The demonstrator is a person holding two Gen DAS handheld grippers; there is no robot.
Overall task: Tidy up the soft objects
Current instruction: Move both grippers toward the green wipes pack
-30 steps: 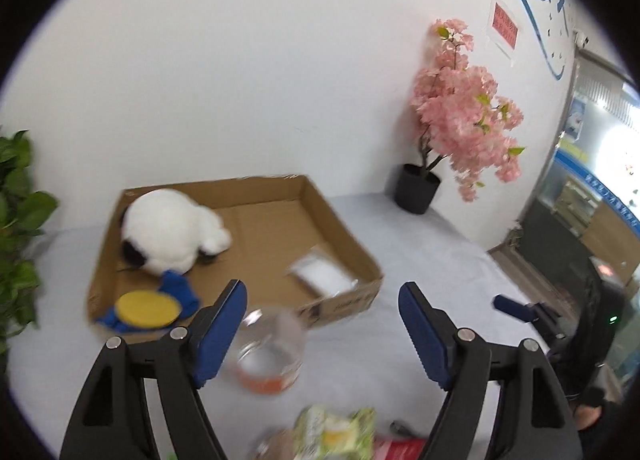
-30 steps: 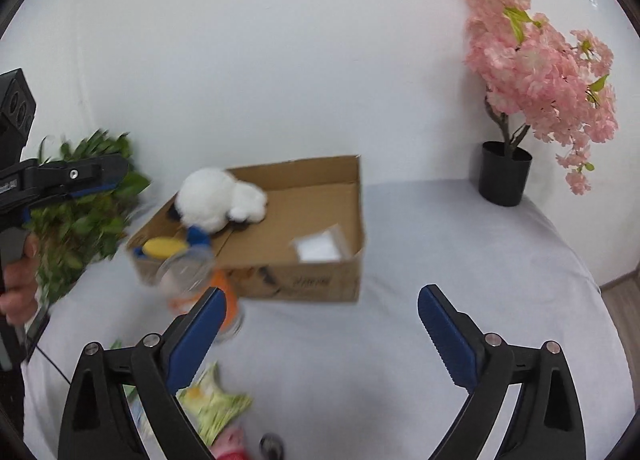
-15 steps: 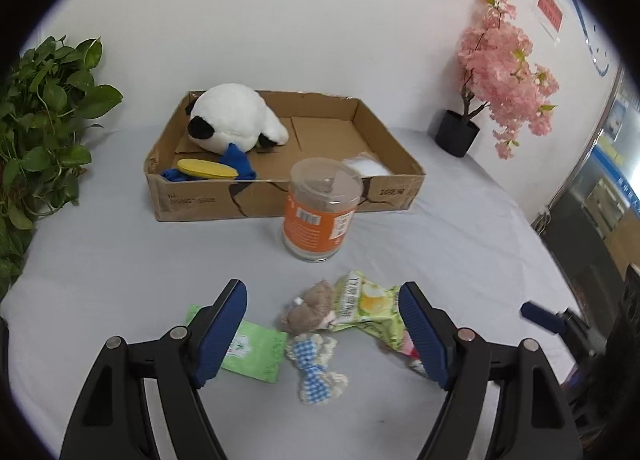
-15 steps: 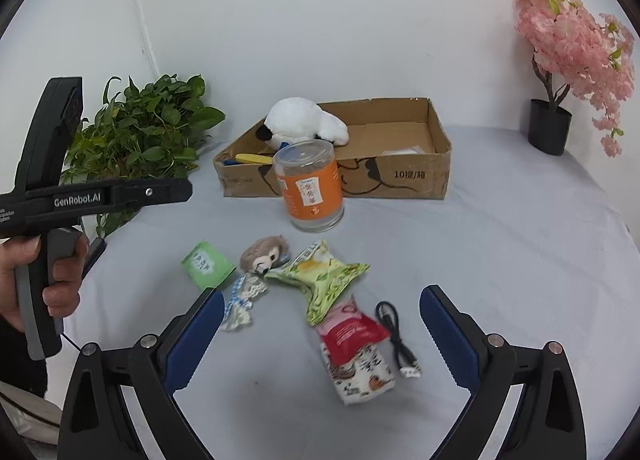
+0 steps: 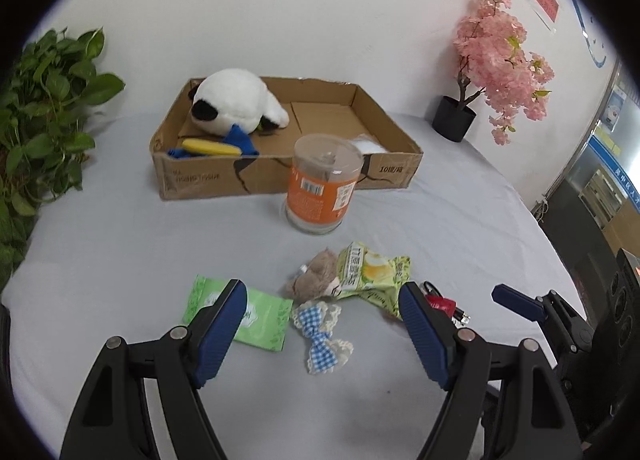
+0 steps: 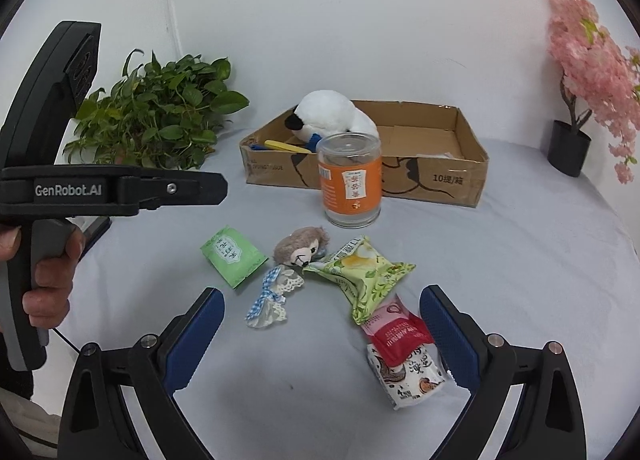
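A small brown plush doll [image 5: 316,280] [image 6: 301,248] with a blue checked dress [image 5: 322,334] [image 6: 269,296] lies on the grey table. A white and black plush [image 5: 236,103] [image 6: 332,115] lies in the cardboard box [image 5: 208,179] [image 6: 440,179] at the back. A green tissue pack [image 5: 256,318] [image 6: 234,256] lies left of the doll. My left gripper [image 5: 322,330] is open and empty, above the doll's dress. My right gripper [image 6: 322,334] is open and empty, just in front of the pile.
A clear jar with an orange label [image 5: 324,183] [image 6: 350,179] stands before the box. A green snack bag [image 6: 362,274], a red and white packet [image 6: 402,356] and a black cable [image 5: 456,312] lie by the doll. Leafy plant [image 6: 160,115] at left, pink tree [image 5: 500,51] at right.
Both grippers have pulled back and tilted down, so the pile of items on the table came into view. Both stay open.
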